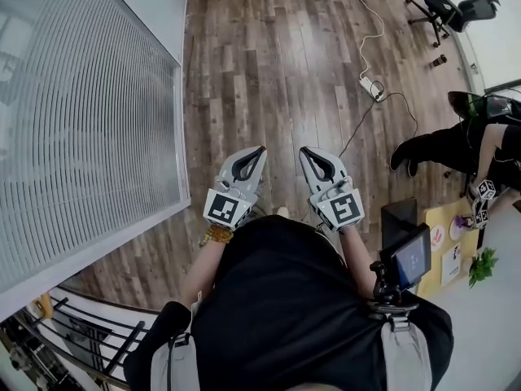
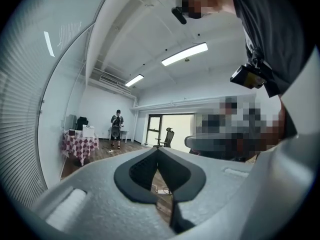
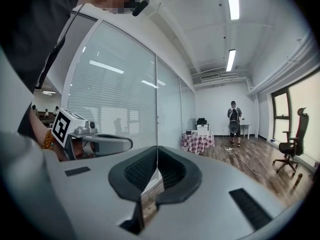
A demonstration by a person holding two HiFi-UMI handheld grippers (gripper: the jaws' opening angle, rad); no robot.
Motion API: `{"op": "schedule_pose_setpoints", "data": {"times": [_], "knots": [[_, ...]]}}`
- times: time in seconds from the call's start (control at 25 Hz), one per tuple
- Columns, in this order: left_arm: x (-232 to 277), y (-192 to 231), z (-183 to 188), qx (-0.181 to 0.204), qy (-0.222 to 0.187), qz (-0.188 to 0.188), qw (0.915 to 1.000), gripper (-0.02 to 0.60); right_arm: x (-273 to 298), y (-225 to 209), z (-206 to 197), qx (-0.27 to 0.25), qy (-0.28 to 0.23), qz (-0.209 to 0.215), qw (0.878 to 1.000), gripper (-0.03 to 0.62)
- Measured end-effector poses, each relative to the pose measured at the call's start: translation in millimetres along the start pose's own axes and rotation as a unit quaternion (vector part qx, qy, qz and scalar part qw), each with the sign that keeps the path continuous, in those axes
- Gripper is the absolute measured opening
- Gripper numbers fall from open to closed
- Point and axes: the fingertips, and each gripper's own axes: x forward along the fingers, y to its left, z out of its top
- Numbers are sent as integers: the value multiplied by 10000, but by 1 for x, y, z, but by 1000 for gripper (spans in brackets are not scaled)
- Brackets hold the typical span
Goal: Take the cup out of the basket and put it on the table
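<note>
We held the left gripper and right gripper side by side, the jaws of each pressed together on nothing, over the floor. A checked table stood far ahead; where the cup was, we could not tell.

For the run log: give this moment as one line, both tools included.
left tool: shut, empty | right tool: shut, empty | both: over brown wooden plank floor | cup, basket: not in view
</note>
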Motion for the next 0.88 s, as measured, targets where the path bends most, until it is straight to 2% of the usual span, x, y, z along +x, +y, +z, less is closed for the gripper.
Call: {"op": "schedule_pose_setpoints", "data": {"times": [0.16, 0.28, 0.48, 0.68, 0.88], "knots": [[27, 58, 25, 90, -140, -44, 9999, 6, 63, -19, 21, -25, -106, 34, 9999, 12], [40, 98, 25, 165, -109, -124, 9997, 6, 102, -29, 34, -101, -151, -60, 9998, 12], [66, 165, 18, 106, -26, 128, 9999, 6, 147, -54, 34, -164, -147, -131, 9997, 12], [126, 207, -4, 67, 282, 289, 9992, 6, 192, -125, 19, 151, -150, -216, 9995, 12], [220, 244, -7, 199, 594, 529, 9966, 6, 254, -223, 18, 400, -375, 30, 9985, 12]]}}
